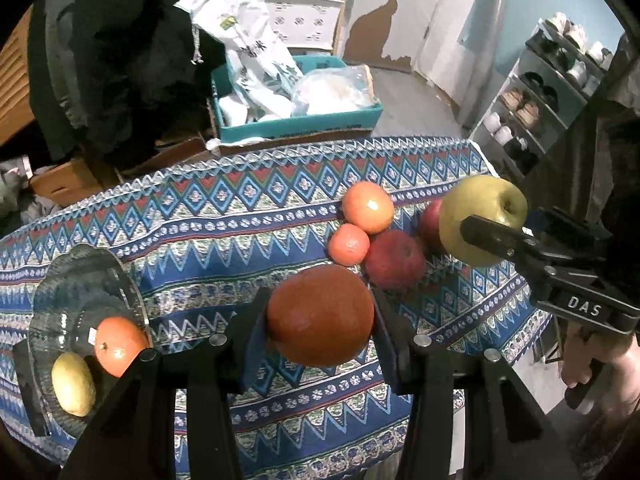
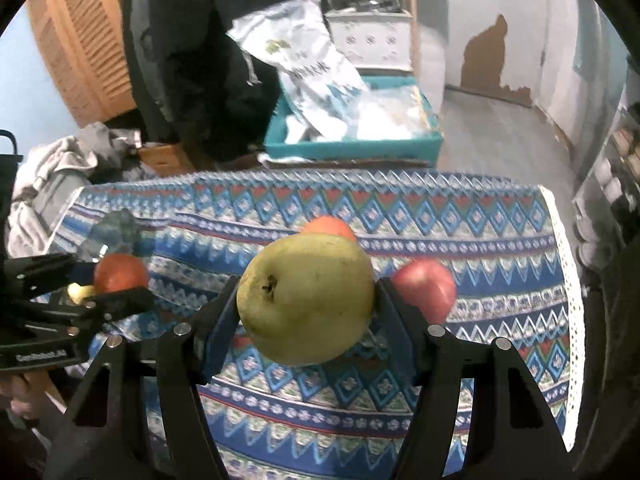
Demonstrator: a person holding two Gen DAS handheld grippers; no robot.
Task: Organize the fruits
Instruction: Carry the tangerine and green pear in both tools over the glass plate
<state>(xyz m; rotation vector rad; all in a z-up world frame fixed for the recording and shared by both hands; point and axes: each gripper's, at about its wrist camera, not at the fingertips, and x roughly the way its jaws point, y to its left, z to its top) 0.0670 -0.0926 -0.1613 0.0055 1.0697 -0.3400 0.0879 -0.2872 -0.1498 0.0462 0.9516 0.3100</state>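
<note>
My left gripper (image 1: 320, 316) is shut on a large orange (image 1: 320, 314), held above the patterned tablecloth (image 1: 240, 240). My right gripper (image 2: 306, 300) is shut on a yellow-green apple (image 2: 306, 298), also lifted off the cloth; the same green apple (image 1: 482, 218) shows at the right of the left wrist view. A glass bowl (image 1: 80, 280) at the left holds an orange (image 1: 120, 344) and a small yellow fruit (image 1: 74, 384). Two oranges (image 1: 367, 206) (image 1: 349, 244) and two red apples (image 1: 394, 258) (image 1: 429, 224) lie in a cluster on the cloth.
Beyond the table's far edge stands a teal box (image 1: 296, 120) with white bags. A shoe rack (image 1: 548, 92) stands at the right, and wooden louvred doors (image 2: 80, 40) at the left. A person's hand (image 1: 600, 360) grips the right tool's handle.
</note>
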